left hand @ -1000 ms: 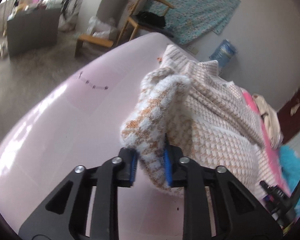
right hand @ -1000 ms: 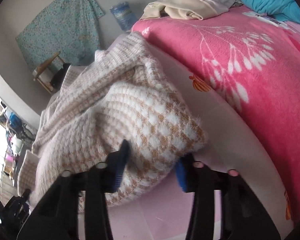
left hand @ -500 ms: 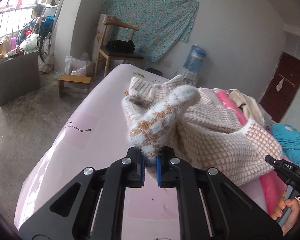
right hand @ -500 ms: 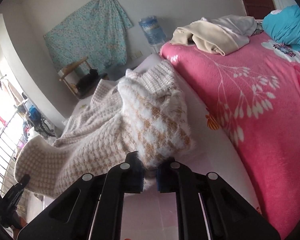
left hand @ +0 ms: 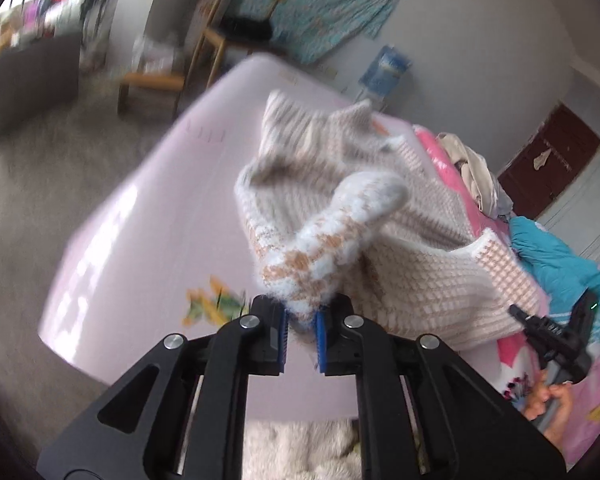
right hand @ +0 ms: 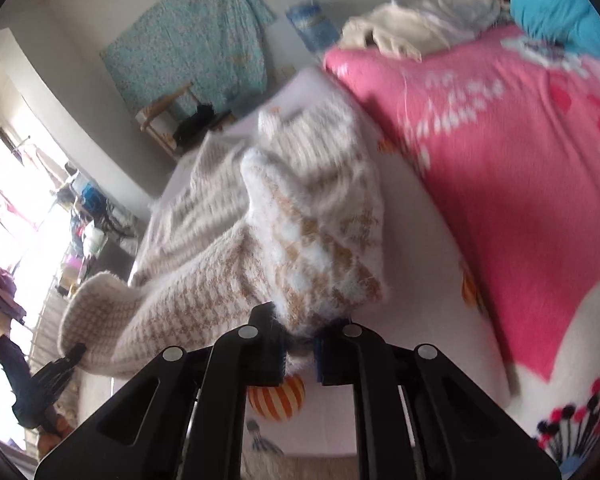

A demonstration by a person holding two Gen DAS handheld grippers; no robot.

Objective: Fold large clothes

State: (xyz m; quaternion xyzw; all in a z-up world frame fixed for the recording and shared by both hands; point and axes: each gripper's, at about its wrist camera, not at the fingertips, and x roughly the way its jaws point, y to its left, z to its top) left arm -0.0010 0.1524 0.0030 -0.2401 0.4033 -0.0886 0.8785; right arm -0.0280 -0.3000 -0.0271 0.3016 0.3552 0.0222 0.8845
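- Sweater: fuzzy white-and-tan checked knit sweater point(left hand: 380, 240) is lifted off the pale pink bed sheet point(left hand: 160, 240), bunched between both grippers, its far part still on the sheet.
- Left gripper point(left hand: 301, 336): black fingers with blue pads, jaws narrow and opening slightly, fuzzy sweater edge between the blue pads and pinched; fabric rises from the jaws toward 1 o'clock.
- Left wrist view: at 4 o'clock the other gripper and the person's hand point(left hand: 552, 404) on it; wooden chair point(left hand: 232, 28) at 11 o'clock, blue water jug point(left hand: 384, 70) at 1 o'clock, teal patterned cloth point(left hand: 332, 4) on the wall at 12.
- Right gripper point(right hand: 300, 352): same build, jaws narrow and opening slightly, thick fold of sweater point(right hand: 300, 240) clamped between the pads; the knit spreads toward 10 to 12 o'clock.
- Right wrist view: hot pink floral blanket point(right hand: 520, 200) at 2 to 4 o'clock beside the sweater; cream clothes pile point(right hand: 404, 32) at 1 o'clock. Frame is motion-blurred.
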